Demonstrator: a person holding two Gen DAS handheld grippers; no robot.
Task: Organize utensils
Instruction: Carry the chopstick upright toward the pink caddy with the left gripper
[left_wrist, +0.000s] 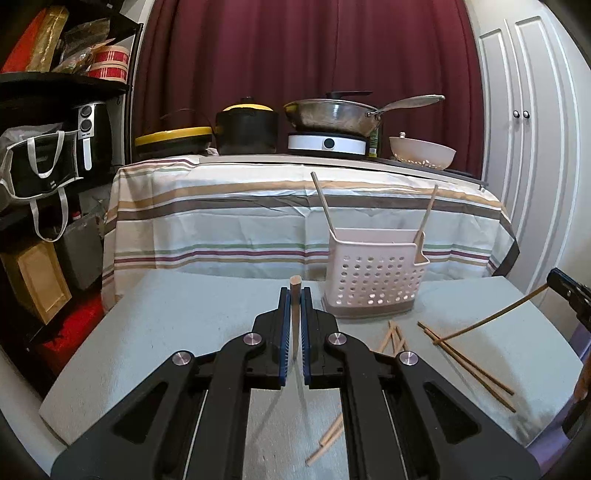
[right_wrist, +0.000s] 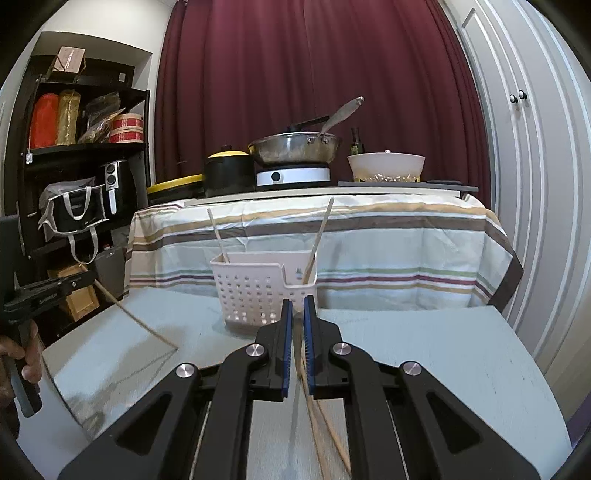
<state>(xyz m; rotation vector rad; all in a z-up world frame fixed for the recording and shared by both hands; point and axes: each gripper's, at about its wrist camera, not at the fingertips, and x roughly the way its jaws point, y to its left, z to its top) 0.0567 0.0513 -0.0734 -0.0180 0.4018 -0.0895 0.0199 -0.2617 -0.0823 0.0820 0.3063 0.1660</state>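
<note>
A white perforated utensil caddy stands on the grey table, with two chopsticks leaning inside it. It also shows in the right wrist view. My left gripper is shut on a wooden chopstick, end-on, left of the caddy. My right gripper is shut on a chopstick, just in front of the caddy. In the left view that chopstick slants down from the right gripper at the right edge. Loose chopsticks lie on the table.
Behind stands a table with a striped cloth carrying pots, a wok on a cooker and a white bowl. A black shelf with bags is at left. White cupboard doors are at right.
</note>
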